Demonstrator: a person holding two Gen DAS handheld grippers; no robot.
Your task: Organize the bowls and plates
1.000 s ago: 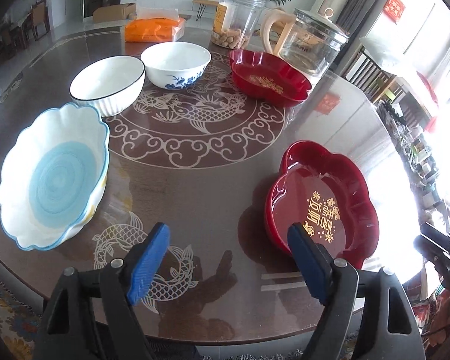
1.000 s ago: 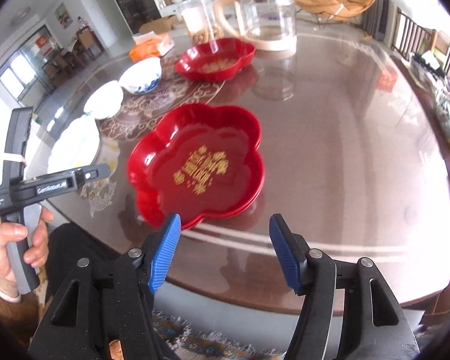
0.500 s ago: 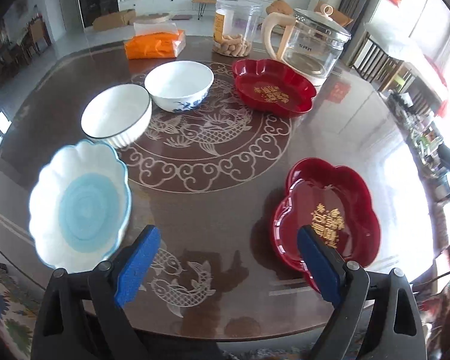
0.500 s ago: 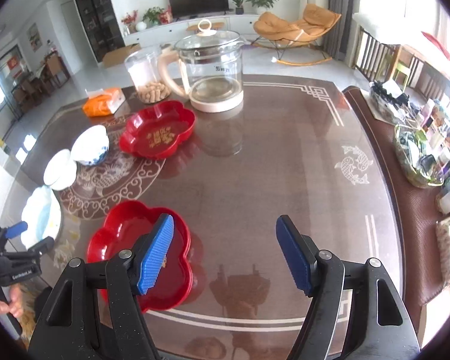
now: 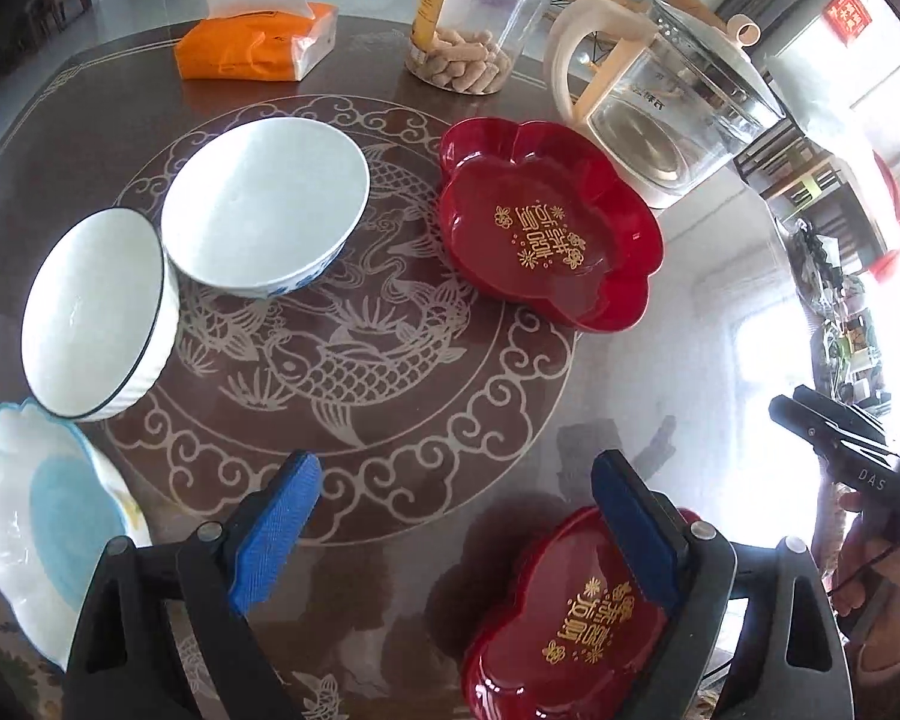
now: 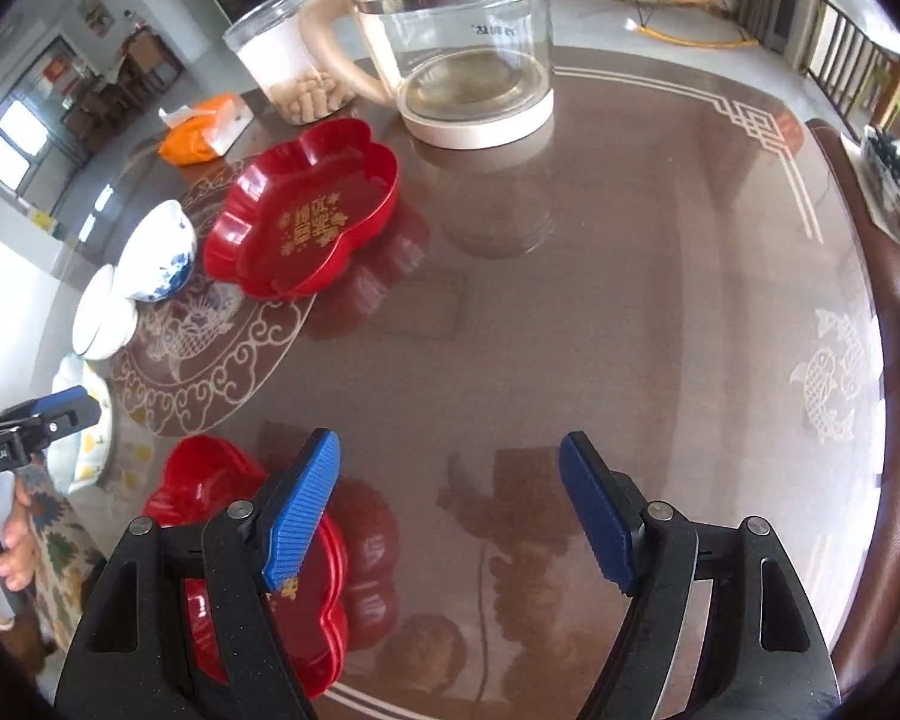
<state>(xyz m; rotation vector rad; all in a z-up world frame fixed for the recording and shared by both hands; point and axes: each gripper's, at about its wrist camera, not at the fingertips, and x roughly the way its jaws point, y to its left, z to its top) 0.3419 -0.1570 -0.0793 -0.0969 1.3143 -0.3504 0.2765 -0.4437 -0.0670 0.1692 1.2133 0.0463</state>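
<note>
Two red flower-shaped plates lie on the brown table: one far (image 5: 546, 234) (image 6: 306, 222), one near under my gripper fingers (image 5: 576, 624) (image 6: 234, 534). A white bowl with blue flowers (image 5: 264, 204) (image 6: 159, 252) touches a black-rimmed white bowl (image 5: 93, 312) (image 6: 102, 315). A white and blue scalloped bowl (image 5: 36, 522) sits at the near left. My left gripper (image 5: 456, 528) is open and empty above the table. My right gripper (image 6: 450, 510) is open and empty beside the near red plate.
A glass kettle (image 5: 660, 102) (image 6: 468, 42), a clear snack jar (image 5: 474, 30) and an orange tissue pack (image 5: 252, 42) stand at the back of the table. A chair with clutter (image 6: 894, 192) is at the right edge.
Both grippers have moved forward over the table and lower. The far red plate and the bowls now look nearer; the near red plate has slid to the bottom of both views. Both stay open.
</note>
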